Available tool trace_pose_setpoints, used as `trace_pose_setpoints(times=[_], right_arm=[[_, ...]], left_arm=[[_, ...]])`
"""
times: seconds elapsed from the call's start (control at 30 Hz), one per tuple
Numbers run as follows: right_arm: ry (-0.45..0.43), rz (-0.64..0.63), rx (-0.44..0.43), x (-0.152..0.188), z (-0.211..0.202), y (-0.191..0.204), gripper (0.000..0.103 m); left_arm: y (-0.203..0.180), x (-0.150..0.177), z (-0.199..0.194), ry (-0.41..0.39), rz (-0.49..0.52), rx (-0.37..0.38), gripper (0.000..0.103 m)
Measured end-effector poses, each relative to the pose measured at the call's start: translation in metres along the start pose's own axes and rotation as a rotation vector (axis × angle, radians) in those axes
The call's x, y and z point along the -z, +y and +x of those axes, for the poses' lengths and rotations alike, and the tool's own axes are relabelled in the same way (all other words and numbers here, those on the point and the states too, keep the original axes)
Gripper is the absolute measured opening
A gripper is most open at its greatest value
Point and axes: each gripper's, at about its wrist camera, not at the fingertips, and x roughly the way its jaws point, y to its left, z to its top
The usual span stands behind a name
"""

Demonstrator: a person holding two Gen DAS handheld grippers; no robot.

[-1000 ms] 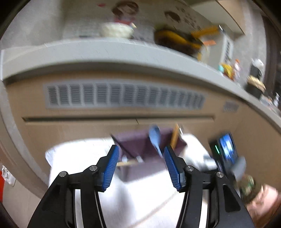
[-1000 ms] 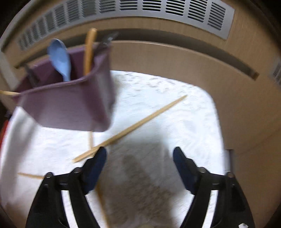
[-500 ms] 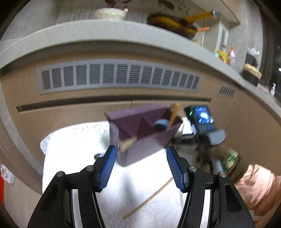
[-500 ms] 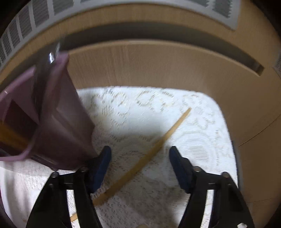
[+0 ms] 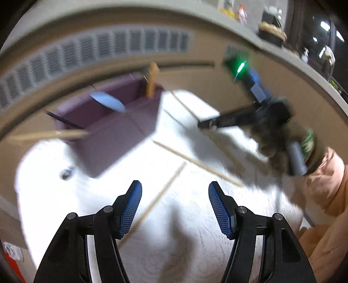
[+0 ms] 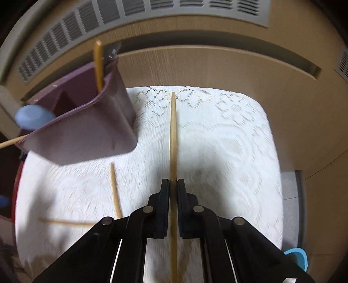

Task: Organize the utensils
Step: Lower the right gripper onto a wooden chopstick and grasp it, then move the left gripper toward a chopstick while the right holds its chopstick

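A purple divided organizer (image 5: 113, 130) (image 6: 87, 135) stands on the white lace cloth (image 6: 228, 141), holding a blue spoon (image 5: 107, 101) (image 6: 32, 118), a wooden handle (image 6: 98, 65) and other utensils. My right gripper (image 6: 173, 187) is shut on a wooden chopstick (image 6: 173, 130) that points straight ahead, just right of the organizer. The left wrist view shows that gripper (image 5: 206, 124) in a gloved hand (image 5: 278, 139). My left gripper (image 5: 175, 189) hangs open over the cloth, gripping nothing. A loose chopstick (image 5: 156, 202) lies below its left finger; another chopstick (image 5: 195, 162) lies ahead.
Two more chopsticks (image 6: 115, 191) (image 6: 65, 222) lie on the cloth at the left. A wooden cabinet front with a grey vent grille (image 6: 152, 8) rises right behind. A small dark object (image 5: 66, 172) sits left of the organizer. A blue item (image 6: 295, 256) is off the cloth's right edge.
My right gripper went from open to shut around the chopstick and lined it up straight ahead. My left gripper tipped downward and moved back from the organizer over the cloth.
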Motion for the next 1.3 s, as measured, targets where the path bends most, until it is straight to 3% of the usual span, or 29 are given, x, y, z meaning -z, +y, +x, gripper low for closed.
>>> trace_pose_setpoints(times=[0.13, 0.3, 0.43, 0.73, 0.83, 0.87, 0.97, 1.13, 1.3], right_arm=[[0.018, 0.006, -0.107, 0.025, -0.028, 0.007, 0.006], [-0.004, -0.016, -0.134, 0.045, -0.029, 0.035, 0.006], [-0.03, -0.051, -0.109, 0.055, -0.027, 0.038, 0.006], [-0.055, -0.089, -0.155, 0.067, -0.025, 0.042, 0.007], [-0.062, -0.086, -0.179, 0.072, -0.029, 0.044, 0.007], [-0.061, -0.082, -0.192, 0.074, -0.031, 0.045, 0.007], [-0.067, -0.082, -0.197, 0.08, -0.036, 0.05, 0.007], [-0.093, -0.119, -0.182, 0.091, -0.049, 0.061, 0.007], [-0.113, -0.192, -0.154, 0.102, -0.057, 0.074, 0.007]], left_arm=[[-0.001, -0.009, 0.049, 0.154, 0.022, -0.001, 0.042], [-0.006, -0.015, 0.09, 0.308, 0.075, -0.088, 0.036], [-0.016, -0.017, 0.097, 0.35, 0.102, -0.13, 0.034], [-0.019, -0.029, 0.108, 0.418, 0.019, -0.129, 0.035], [-0.021, -0.027, 0.106, 0.388, -0.018, -0.158, 0.032], [-0.024, -0.024, 0.102, 0.35, -0.031, -0.178, 0.02], [-0.036, -0.013, 0.094, 0.234, -0.051, -0.231, 0.014], [-0.033, 0.011, 0.057, 0.057, -0.276, -0.163, 0.008], [-0.028, 0.03, 0.0, -0.122, -0.379, -0.135, 0.007]])
